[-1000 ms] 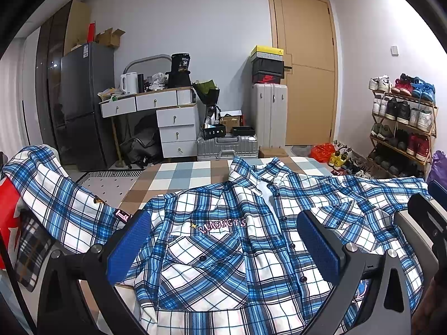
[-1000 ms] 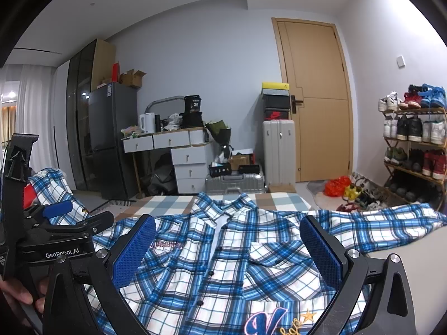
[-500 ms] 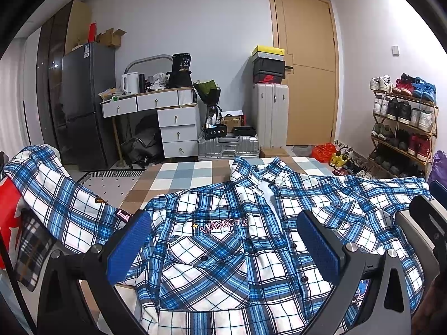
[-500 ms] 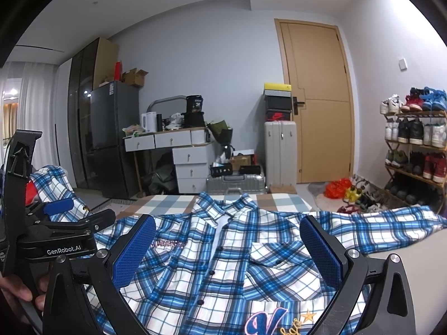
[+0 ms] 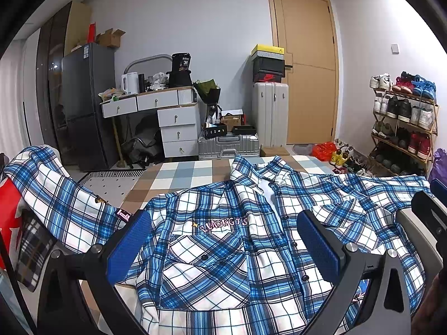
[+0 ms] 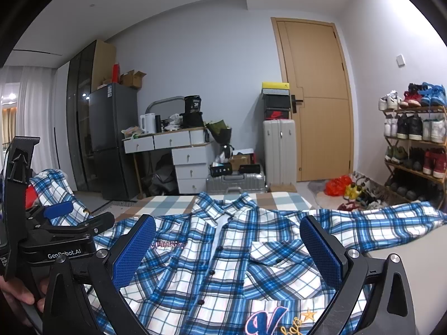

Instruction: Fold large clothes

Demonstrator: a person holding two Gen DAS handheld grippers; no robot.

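A blue-and-white plaid shirt (image 5: 223, 240) (image 6: 237, 254) lies spread front up on a checked surface, buttoned, collar at the far end. One sleeve (image 5: 58, 195) drapes over something at the left; the other sleeve (image 6: 391, 220) stretches out to the right. My left gripper (image 5: 223, 240) hovers open over the shirt's chest, nothing between its blue pads. My right gripper (image 6: 227, 247) also hangs open above the button placket, holding nothing. The left gripper's body (image 6: 56, 240) shows at the left of the right wrist view, with a hand on it.
The checked tablecloth (image 5: 173, 173) shows bare beyond the collar. Behind stand a dark fridge (image 5: 83, 103), a white drawer desk (image 5: 167, 117), suitcases (image 5: 269, 114), a wooden door (image 5: 304, 64) and a shoe rack (image 5: 405, 122). A red item (image 5: 9, 212) sits at the far left.
The right wrist view has tilted slightly upward, showing more ceiling. The left gripper and the shirt have barely shifted. Both grippers stay open.
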